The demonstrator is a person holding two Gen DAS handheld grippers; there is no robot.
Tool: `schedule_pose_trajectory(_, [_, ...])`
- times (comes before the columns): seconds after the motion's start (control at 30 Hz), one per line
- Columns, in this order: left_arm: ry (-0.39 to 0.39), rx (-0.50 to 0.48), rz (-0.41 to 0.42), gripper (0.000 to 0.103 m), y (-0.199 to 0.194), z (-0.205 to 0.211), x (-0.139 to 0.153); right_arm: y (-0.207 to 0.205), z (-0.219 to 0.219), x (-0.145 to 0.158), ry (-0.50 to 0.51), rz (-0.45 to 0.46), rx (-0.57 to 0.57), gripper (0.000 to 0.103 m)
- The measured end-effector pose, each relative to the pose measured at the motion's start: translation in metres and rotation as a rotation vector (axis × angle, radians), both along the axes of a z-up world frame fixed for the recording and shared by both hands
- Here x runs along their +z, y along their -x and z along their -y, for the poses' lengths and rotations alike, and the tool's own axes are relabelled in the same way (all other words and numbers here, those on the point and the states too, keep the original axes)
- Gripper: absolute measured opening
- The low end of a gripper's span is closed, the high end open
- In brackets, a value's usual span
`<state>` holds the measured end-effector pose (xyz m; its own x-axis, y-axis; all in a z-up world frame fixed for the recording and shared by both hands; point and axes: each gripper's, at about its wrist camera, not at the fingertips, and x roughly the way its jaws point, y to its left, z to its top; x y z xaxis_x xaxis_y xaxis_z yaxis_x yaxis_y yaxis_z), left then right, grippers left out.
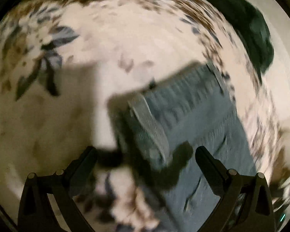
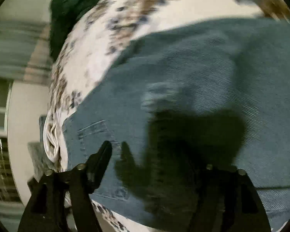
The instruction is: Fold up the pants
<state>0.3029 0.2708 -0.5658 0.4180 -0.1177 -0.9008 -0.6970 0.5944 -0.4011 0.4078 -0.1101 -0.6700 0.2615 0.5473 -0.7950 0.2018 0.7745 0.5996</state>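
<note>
Blue denim pants [image 1: 195, 119] lie on a floral white bedspread [image 1: 135, 44]. In the left wrist view their hem end points away, and a leg runs down to the lower right. My left gripper [image 1: 145, 152] is open and empty, hovering above the pants' left edge. In the right wrist view the pants [image 2: 193, 67] fill the middle, with a back pocket [image 2: 98, 133] near the left finger [image 2: 104, 150]. My right gripper [image 2: 160, 152] is open above the denim; its right finger is lost in dark shadow. Both views are motion-blurred.
A dark green garment [image 1: 249, 25] lies at the far edge of the bed; it also shows in the right wrist view [image 2: 71, 3]. The bed's left edge [image 2: 52, 135] drops off beside a white wall and a window with blinds [image 2: 2, 166].
</note>
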Motion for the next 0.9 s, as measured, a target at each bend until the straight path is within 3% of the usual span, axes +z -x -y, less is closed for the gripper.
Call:
schedule_pose_trajectory(0.07, [0.035, 0.056, 0.038, 0.102, -0.002, -0.008, -0.006, 0.006, 0.004, 0.006, -0.006, 0.012, 0.004, 0.074])
schedule_pose_trajectory(0.1, [0.033, 0.065, 0.054, 0.094, -0.004, -0.009, -0.004, 0.012, 0.009, 0.006, -0.006, 0.005, -0.006, 0.074])
schedule_pose_trajectory(0.13, [0.027, 0.067, 0.077, 0.06, -0.008, -0.006, -0.002, 0.017, 0.014, 0.004, -0.004, -0.01, -0.02, 0.074])
schedule_pose_trajectory(0.17, [0.015, 0.059, 0.081, 0.046, -0.014, -0.002, 0.0, 0.024, 0.018, 0.001, -0.006, -0.02, -0.029, 0.074])
schedule_pose_trajectory(0.23, [-0.01, 0.047, 0.103, 0.033, -0.019, 0.004, 0.007, 0.033, 0.028, -0.002, -0.015, -0.037, -0.062, 0.074])
schedule_pose_trajectory(0.3, [-0.033, 0.038, 0.131, 0.028, -0.026, 0.008, 0.012, 0.041, 0.035, -0.001, -0.018, -0.028, -0.094, 0.074])
schedule_pose_trajectory(0.57, [-0.196, -0.082, 0.267, 0.025, -0.027, 0.04, 0.087, 0.063, 0.08, 0.019, 0.02, 0.008, -0.216, 0.074])
schedule_pose_trajectory(0.73, [-0.306, -0.182, 0.358, 0.025, -0.033, 0.083, 0.141, 0.075, 0.111, 0.032, 0.054, 0.025, -0.249, 0.074])
schedule_pose_trajectory(0.9, [-0.352, -0.297, 0.451, 0.024, -0.034, 0.136, 0.187, 0.091, 0.151, 0.055, 0.082, 0.065, -0.301, 0.074])
